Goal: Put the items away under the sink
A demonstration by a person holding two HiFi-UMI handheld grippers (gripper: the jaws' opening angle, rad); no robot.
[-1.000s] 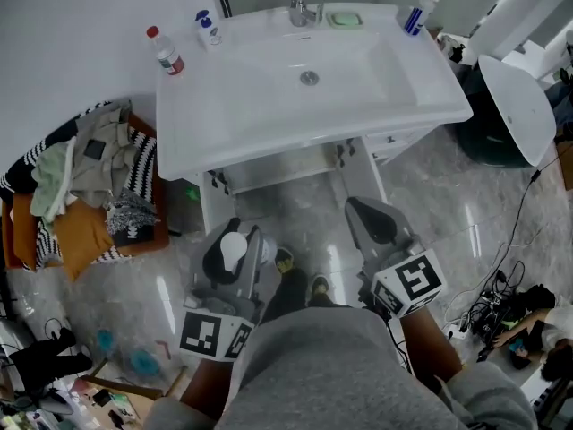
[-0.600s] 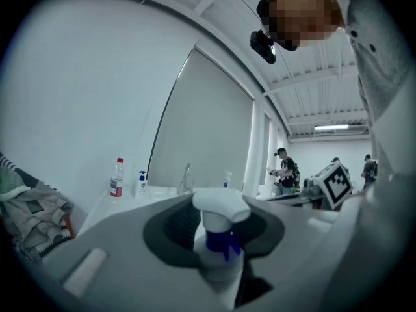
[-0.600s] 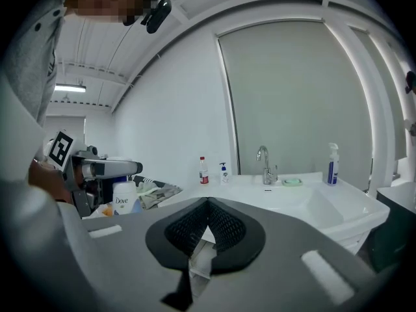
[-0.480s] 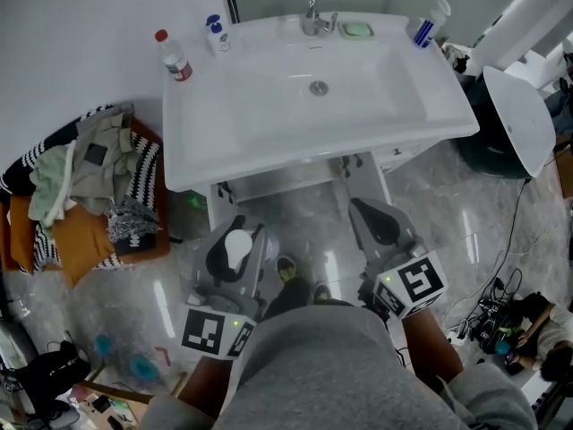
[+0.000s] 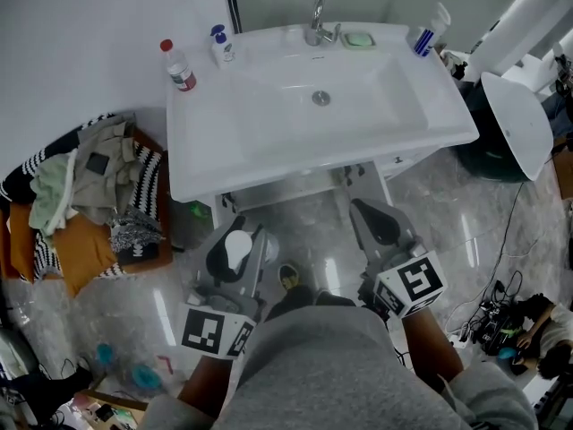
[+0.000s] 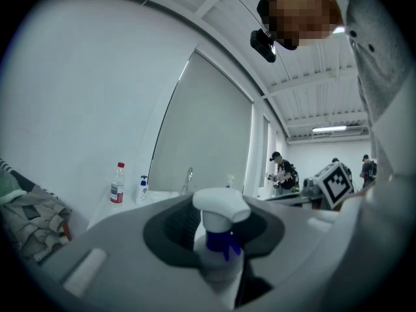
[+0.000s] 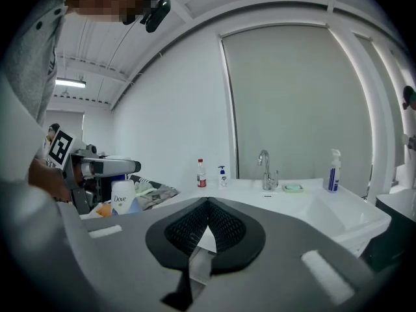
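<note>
Left hand-held gripper (image 5: 240,236) clamps one white bottle (image 6: 221,214); right hand-held gripper (image 5: 372,219) pinched together, empty. Ahead, three more on the sink (image 5: 269,146): red-capped bottle (image 5: 180,66), pump bottle (image 5: 221,47), spray bottle (image 5: 427,31).

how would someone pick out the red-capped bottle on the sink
Find the white sink and look along its back edge. At the far left corner, left of the small pump bottle, stands a clear bottle. Its red cap and red label set it apart: the pump bottle and the spray bottle at the right corner are white and blue.
</note>
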